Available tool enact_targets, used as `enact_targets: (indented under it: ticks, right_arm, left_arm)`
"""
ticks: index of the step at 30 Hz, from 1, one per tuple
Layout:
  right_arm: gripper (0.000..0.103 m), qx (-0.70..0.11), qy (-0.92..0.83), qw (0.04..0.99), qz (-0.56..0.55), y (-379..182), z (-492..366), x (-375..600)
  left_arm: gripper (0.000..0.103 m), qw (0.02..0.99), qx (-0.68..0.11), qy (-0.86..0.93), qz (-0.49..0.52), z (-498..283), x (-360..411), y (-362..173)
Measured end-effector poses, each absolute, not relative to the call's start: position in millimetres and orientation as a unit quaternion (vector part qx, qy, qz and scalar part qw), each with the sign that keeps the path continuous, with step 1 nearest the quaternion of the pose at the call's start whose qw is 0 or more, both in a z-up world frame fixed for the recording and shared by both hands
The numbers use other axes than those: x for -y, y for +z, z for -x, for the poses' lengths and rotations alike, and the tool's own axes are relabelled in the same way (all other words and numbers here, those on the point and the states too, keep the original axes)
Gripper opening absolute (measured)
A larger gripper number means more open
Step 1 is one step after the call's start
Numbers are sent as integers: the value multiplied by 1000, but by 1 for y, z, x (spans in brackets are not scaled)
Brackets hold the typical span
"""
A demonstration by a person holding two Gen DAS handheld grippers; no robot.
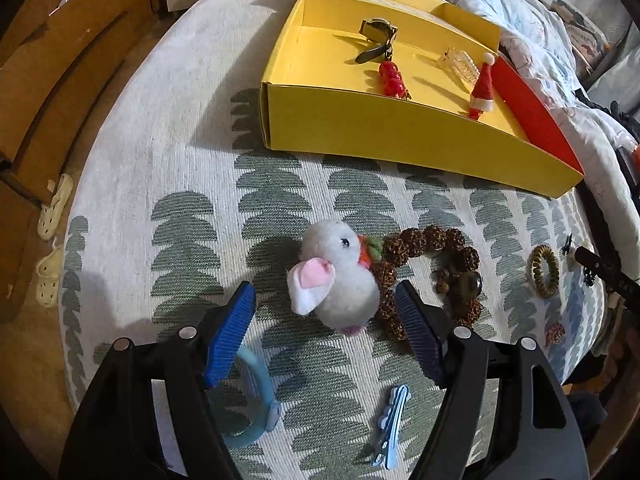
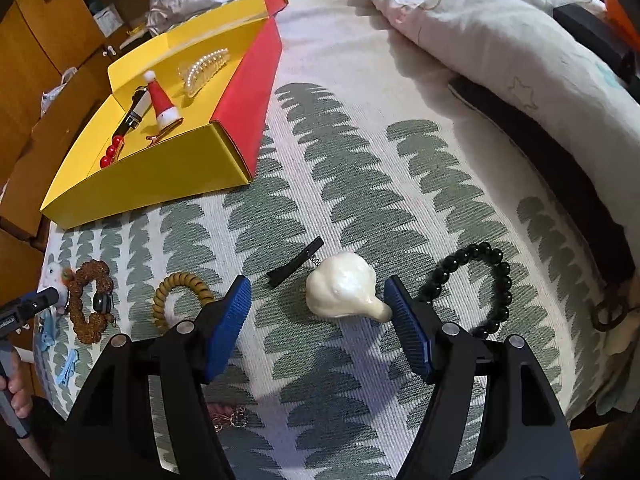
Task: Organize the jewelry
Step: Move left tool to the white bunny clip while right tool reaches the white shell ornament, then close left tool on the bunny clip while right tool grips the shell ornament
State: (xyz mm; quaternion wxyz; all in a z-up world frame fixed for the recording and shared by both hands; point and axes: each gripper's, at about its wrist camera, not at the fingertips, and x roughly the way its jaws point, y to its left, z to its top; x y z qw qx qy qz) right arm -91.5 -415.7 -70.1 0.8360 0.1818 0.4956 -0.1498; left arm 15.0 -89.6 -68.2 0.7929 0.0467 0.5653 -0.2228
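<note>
My left gripper (image 1: pixel 325 304) is open, its blue pads on either side of a white plush bunny clip (image 1: pixel 336 276) lying on the cloth. A brown beaded bracelet (image 1: pixel 432 276) lies just right of the bunny. My right gripper (image 2: pixel 316 304) is open around a pearly white shell-shaped clip (image 2: pixel 344 290), the right pad close to its narrow end. The yellow box (image 1: pixel 400 128) stands beyond, also in the right wrist view (image 2: pixel 160 176), holding a Santa hat clip (image 1: pixel 482 84), red bead clip (image 1: pixel 394 78), pearl clip (image 2: pixel 204 66) and a dark clip (image 1: pixel 378 36).
On the green-patterned cloth lie a light blue hair clip (image 1: pixel 390 426), a blue bangle (image 1: pixel 256 400), a coiled amber hair tie (image 2: pixel 180 296), a black bar clip (image 2: pixel 296 262) and a black bead bracelet (image 2: pixel 476 288). A quilt (image 2: pixel 500 28) lies at the far right. Wooden cabinets (image 1: pixel 60 80) stand left.
</note>
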Motion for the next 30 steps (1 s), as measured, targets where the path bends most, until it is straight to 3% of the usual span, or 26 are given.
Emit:
enact_targets:
  ticks: [13, 17, 20, 24, 30]
  right_arm:
    - [71, -510, -154, 826, -182, -78, 88, 417]
    - [66, -509, -152, 828, -181, -77, 88, 415]
    - [55, -501, -144, 832, -192, -73, 88, 416]
    - [42, -498, -136, 833, -197, -72, 88, 415]
    - [40, -497, -130, 836, -193, -69, 87, 409]
  left_arm:
    - [72, 789, -577, -205, -52, -25, 92, -85]
    - [71, 789, -578, -203, -50, -26, 92, -85]
    - [64, 790, -577, -201, -50, -26, 91, -84]
    - [46, 782, -584, -213, -37, -28, 90, -82]
    - [38, 779, -585, -222, -29, -26, 87, -79]
